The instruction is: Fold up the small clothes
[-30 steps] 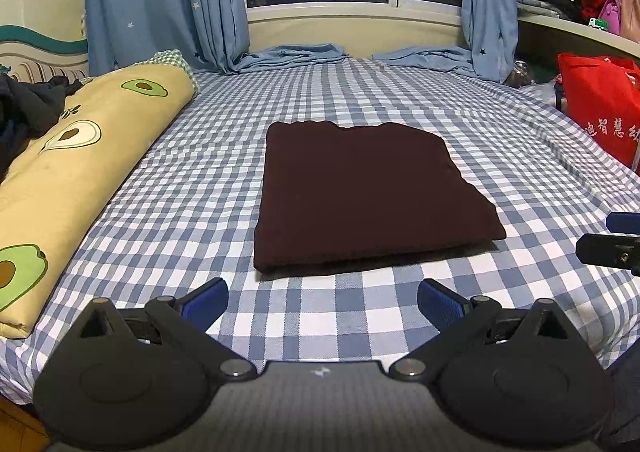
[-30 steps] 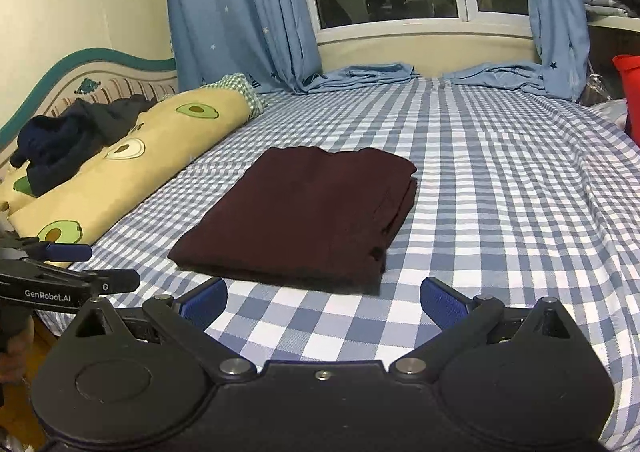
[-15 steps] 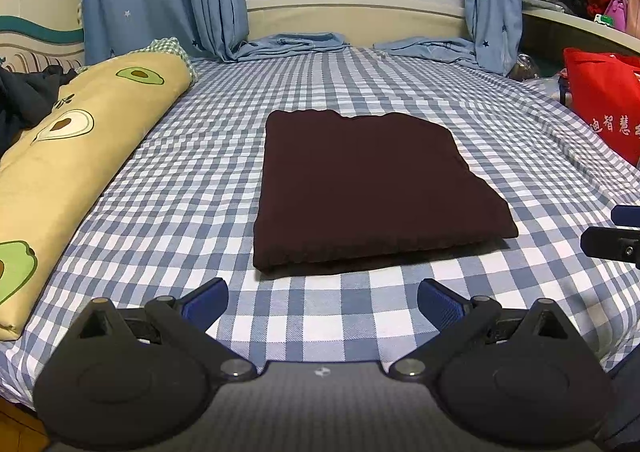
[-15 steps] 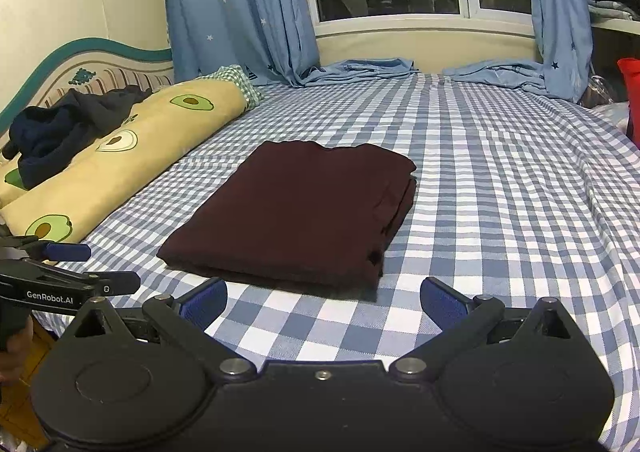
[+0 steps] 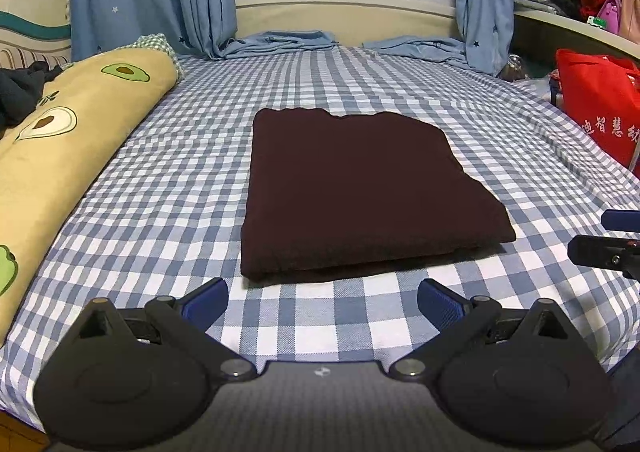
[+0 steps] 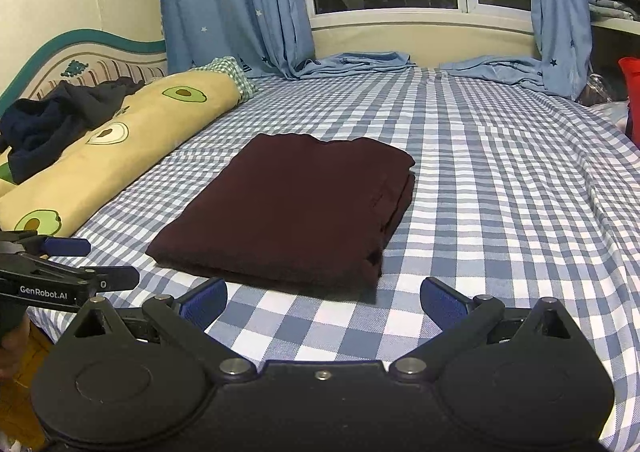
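Bed (image 5: 168, 211) fills most of both views, its blue-and-white checked sheet spread from the lower edge up to the window at the top. At the centre of each frame lies the dark maroon garment (image 5: 360, 191), already folded into a flat, tidy rectangle with stacked layers showing along its right edge in the right wrist view (image 6: 394, 207); judging by that shape, the folding of this piece looks finished, and what may remain is to set it aside and take another, perhaps from the dark heap of clothes (image 6: 52, 123) on the avocado-print bolster (image 6: 132, 139) at the left of the frame. The left tongs (image 5: 322, 298) sit at the bottom centre of their view, spread wide and grasping nothing, with the garment's near edge just above them and apart. The right tongs (image 6: 323, 298) are likewise released and empty, the garment's near right corner just above them and untouched.
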Motion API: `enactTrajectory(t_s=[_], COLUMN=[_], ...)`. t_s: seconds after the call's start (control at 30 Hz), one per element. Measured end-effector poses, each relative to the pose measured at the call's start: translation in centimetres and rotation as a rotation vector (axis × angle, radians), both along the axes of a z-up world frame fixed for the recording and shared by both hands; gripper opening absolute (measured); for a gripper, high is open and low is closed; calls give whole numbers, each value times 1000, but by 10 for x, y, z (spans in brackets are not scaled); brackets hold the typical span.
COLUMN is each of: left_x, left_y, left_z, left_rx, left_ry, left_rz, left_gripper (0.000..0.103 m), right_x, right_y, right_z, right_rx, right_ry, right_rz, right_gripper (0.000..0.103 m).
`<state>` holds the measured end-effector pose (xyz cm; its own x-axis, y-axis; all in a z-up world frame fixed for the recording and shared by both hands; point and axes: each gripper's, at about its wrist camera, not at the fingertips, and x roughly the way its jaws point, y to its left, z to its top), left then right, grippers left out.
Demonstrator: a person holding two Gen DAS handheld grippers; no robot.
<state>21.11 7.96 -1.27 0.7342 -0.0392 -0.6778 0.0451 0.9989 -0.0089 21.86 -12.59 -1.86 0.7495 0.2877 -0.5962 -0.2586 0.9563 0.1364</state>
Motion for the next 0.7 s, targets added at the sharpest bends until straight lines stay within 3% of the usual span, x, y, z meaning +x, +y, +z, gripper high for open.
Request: enactTrajectory(t_s=[0.7], left_x=[12], left_y=[-11], left_z=[3], left_rx=[13], left_ry=[-10], left_rz=[-8], left_gripper=[102], right_x=[5], right_y=[-3], right_z=[0], right_rx=[-7], right_ry=[-12], right_rz=[-25], right_gripper=[102])
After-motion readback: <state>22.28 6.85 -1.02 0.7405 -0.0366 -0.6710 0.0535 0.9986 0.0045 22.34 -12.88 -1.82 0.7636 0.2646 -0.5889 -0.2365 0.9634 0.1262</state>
